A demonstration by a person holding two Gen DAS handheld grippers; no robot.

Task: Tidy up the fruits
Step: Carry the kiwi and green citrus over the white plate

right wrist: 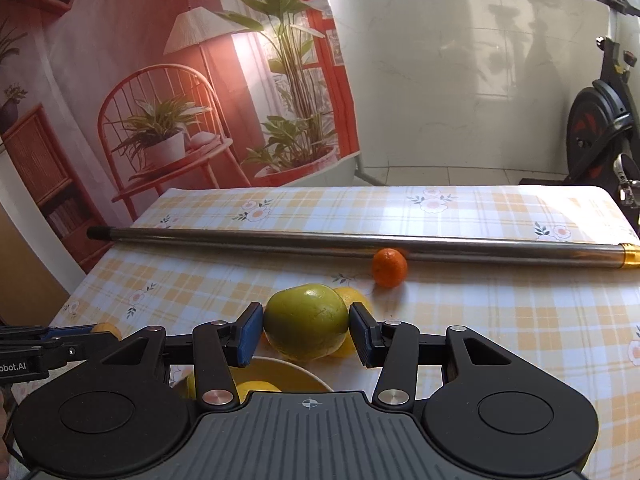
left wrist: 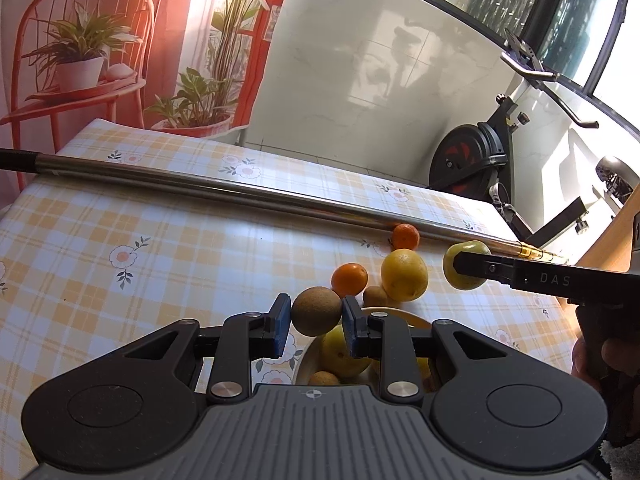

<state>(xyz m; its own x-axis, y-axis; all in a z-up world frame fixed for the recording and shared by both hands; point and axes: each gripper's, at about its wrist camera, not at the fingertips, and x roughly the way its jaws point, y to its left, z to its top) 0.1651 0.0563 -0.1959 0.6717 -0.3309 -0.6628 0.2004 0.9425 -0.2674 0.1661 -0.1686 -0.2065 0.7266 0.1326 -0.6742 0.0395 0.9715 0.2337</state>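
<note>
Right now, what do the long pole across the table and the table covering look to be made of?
The pole looks like polished metal, likely steel: it carries a bright streak and mirrors the cloth, with a brass-coloured tip and a dark matte end cap. The table covering seems wipe-clean vinyl or oilcloth, judging by its soft sheen and printed check; I can't be sure.

A long steel pole with a brass-coloured tip (right wrist: 352, 246) lies across the yellow-checked flowered bench (right wrist: 500, 308), with a black exercise bike (left wrist: 480, 160) beyond the bench's far edge.
</note>
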